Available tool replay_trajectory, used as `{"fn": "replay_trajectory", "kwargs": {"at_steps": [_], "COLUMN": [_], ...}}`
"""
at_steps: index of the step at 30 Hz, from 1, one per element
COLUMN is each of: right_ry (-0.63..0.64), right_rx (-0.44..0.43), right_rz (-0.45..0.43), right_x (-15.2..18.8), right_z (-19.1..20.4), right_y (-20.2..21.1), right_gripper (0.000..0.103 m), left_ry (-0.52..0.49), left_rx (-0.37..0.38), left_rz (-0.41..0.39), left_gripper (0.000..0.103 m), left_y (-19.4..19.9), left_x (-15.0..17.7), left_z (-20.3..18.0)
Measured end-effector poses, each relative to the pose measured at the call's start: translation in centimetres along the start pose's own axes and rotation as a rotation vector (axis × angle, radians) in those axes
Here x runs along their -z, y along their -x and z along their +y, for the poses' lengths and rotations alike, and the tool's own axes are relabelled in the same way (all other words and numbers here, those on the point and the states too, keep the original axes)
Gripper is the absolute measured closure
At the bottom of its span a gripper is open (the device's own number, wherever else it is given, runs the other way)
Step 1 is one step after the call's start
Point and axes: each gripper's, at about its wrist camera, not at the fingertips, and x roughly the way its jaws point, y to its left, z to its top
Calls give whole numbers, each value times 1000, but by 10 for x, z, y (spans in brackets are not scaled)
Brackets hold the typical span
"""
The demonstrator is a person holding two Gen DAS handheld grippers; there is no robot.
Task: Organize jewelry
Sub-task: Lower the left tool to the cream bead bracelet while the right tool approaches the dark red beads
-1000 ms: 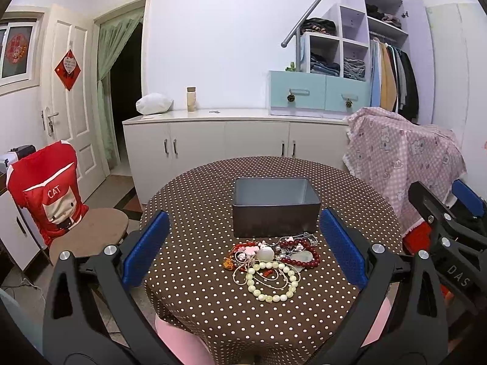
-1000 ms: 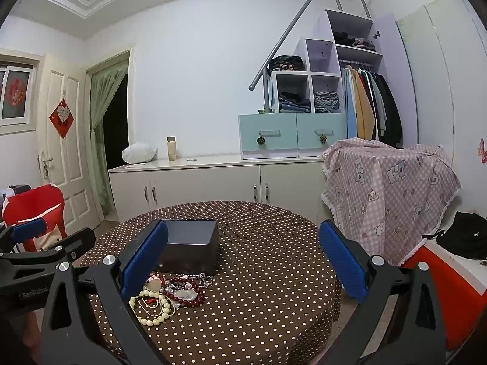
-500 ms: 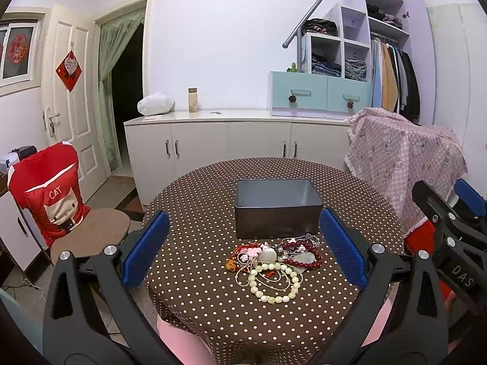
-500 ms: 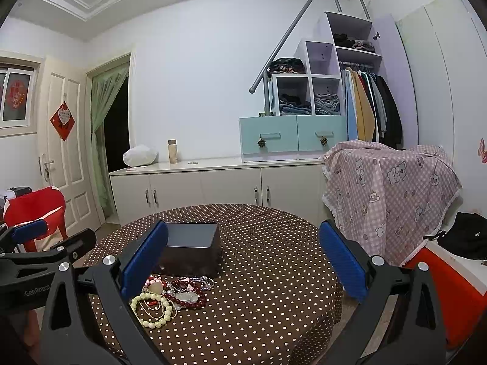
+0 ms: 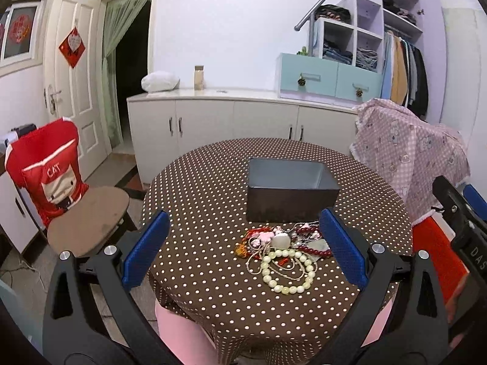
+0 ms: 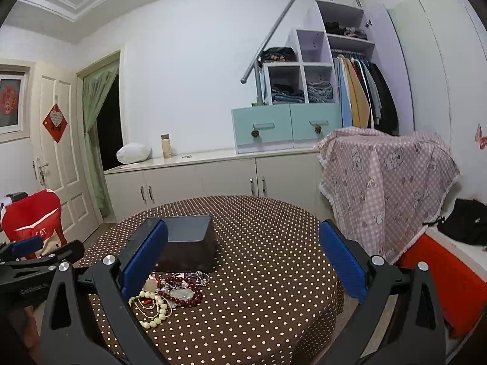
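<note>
A round table under a brown cloth with white polka dots (image 5: 213, 200) carries a dark grey, open-topped rectangular metal box (image 5: 290, 193) near its middle. Just in front of the box, on the side nearer the cameras, lies a tangled heap of jewelry (image 5: 284, 249) — a loop of large pale cream beads (image 5: 286, 269), a strand of dark red beads (image 5: 313, 251), thin pearl-like chains and a pale heart-shaped pendant (image 5: 281, 239). The far edge of the heap sits close against the box's front wall; whether it touches cannot be told.

The left gripper (image 5: 243, 249), black with blue pads, is spread wide and holds nothing; it hangs above the near edge of the table, with the heap showing between its fingers. The right gripper (image 6: 242, 263) is likewise spread wide and empty, off to the right of the heap, so that its left blue pad (image 6: 143, 261) overlaps the box and the heap in its own view. Each tool shows at the edge of the other's picture.

Beside the table stands a chair with a red fabric back cover (image 5: 45, 173), and a pink checked cloth (image 6: 386, 182) is draped over furniture on the right.
</note>
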Motion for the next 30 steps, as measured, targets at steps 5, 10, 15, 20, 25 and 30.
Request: {"fn": "replay_trajectory", "kwargs": {"at_steps": [5,10,15,20,25,30], "right_ry": [-87,-115,-101,-86,-72,-42], "right_rx": [36,55,58,56,62,53], "right_rz": [59,127,181,219,247,288], "right_x": [7,19,31,39,47,54], "right_z": [-13,-17,-17,-14,-12,-5], "right_y": [-16,-31,-43,-52,-62,-76], "right_gripper": [7,7,7,7,7,7], "left_ry": [18,-7,-43,-6,38,-58], "left_rx": [18,19,70,97,120,67], "left_rz": [61,149,304,388,408,352], "left_gripper": [6,6,6,6,6,36], "left_y": [-14,-32,-58,-77,-89,-92], "left_x": [9,22,39,49,54,56], "left_z": [10,15,14,15,14,-3]}}
